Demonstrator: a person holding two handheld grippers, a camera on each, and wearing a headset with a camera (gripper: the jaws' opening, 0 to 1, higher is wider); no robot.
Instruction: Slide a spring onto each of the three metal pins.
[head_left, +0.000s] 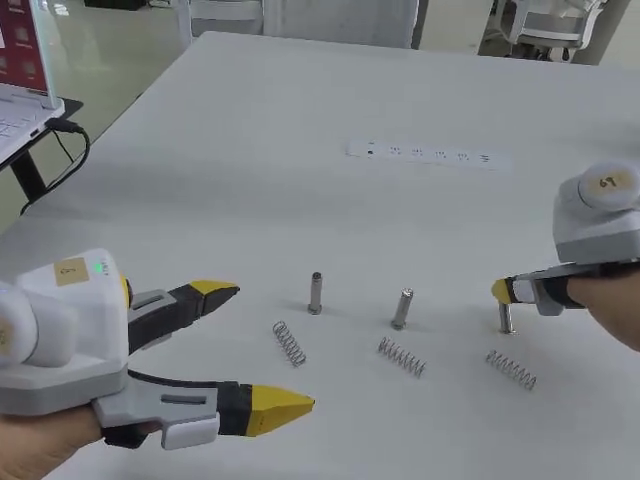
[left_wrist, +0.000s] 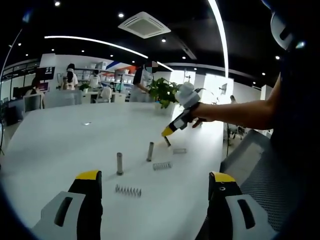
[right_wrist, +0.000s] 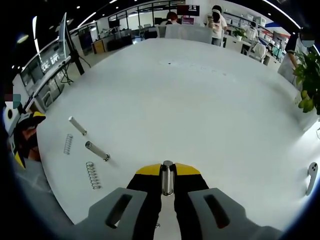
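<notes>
Three springs (head_left: 401, 357) lie loose. Right gripper (head_left: 503, 291) clamped on rightmost pin (right_wrist: 167, 177); left gripper (head_left: 266, 347), jaws apart, has nearest spring (head_left: 289, 343) just ahead, long axis running jaw to jaw.

Table (head_left: 300, 120): white, smooth, matt with a slight sheen. Left-hand pin (head_left: 316, 292), middle pin (head_left: 402, 308), held pin (right_wrist: 167, 184): bare grey metal, smooth, satin, caps a bit brighter. First spring (head_left: 289, 343), second spring (head_left: 401, 356), third spring (head_left: 511, 369): thin bright metal wire. Left gripper (head_left: 272, 347), right gripper (right_wrist: 168, 170): matt pale-grey plastic shells, black plastic midsections, matt yellow tips that look rubbery. Power strip (head_left: 428, 154): smooth white plastic.
</notes>
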